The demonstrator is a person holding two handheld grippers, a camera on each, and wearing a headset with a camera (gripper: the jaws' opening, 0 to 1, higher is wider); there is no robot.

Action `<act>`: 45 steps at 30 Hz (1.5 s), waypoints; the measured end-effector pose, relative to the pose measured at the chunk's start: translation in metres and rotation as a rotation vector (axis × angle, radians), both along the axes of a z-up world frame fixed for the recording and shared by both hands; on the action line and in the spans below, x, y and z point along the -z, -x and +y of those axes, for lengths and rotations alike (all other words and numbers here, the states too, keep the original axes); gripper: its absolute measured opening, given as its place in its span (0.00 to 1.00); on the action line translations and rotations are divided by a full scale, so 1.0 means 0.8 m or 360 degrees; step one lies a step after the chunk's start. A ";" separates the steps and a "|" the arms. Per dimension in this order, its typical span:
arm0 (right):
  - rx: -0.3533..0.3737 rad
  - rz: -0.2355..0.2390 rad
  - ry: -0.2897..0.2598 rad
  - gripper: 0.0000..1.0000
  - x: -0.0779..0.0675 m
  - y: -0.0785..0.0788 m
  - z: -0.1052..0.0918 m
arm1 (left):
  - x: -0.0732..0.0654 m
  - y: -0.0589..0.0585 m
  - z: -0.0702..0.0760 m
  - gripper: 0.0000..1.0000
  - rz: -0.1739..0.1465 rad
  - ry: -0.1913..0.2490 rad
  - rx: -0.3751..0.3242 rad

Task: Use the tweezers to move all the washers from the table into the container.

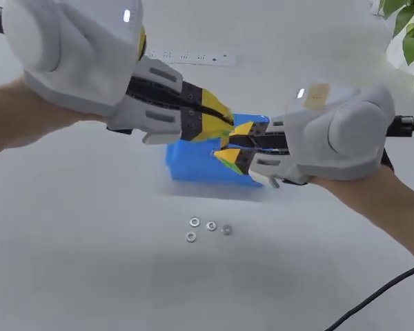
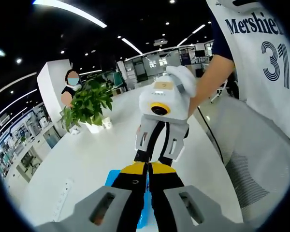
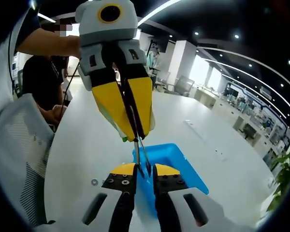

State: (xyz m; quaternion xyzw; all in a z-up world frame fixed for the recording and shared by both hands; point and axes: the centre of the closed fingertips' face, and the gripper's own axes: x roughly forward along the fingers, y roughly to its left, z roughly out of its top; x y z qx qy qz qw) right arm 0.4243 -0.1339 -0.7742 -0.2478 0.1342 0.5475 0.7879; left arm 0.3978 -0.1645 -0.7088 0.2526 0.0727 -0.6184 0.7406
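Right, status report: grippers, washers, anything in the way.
Left gripper shut on tweezers, above the container. Right gripper at the tweezers' tips, grip unclear. Four washers on the table, near the container. Nothing between them.

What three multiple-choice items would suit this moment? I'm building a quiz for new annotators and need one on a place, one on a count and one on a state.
1. Where are the washers relative to the blue container?
A inside it
B on the table, on its near side
C behind it

2. How many washers are on the table?
A two
B seven
C four

3. The left gripper is:
A shut on the tweezers
B wide open
C lying on the table

Key:
1. B, they lie on bare table nearer the person.
2. C, four rings can be counted in the head view.
3. A, the tweezers stick out from its closed jaws in the right gripper view.
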 end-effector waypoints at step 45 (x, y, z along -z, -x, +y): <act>0.0023 0.0384 -0.0006 0.14 0.101 0.066 -0.008 | 0.089 0.049 -0.010 0.05 0.0335 -0.0020 -0.0077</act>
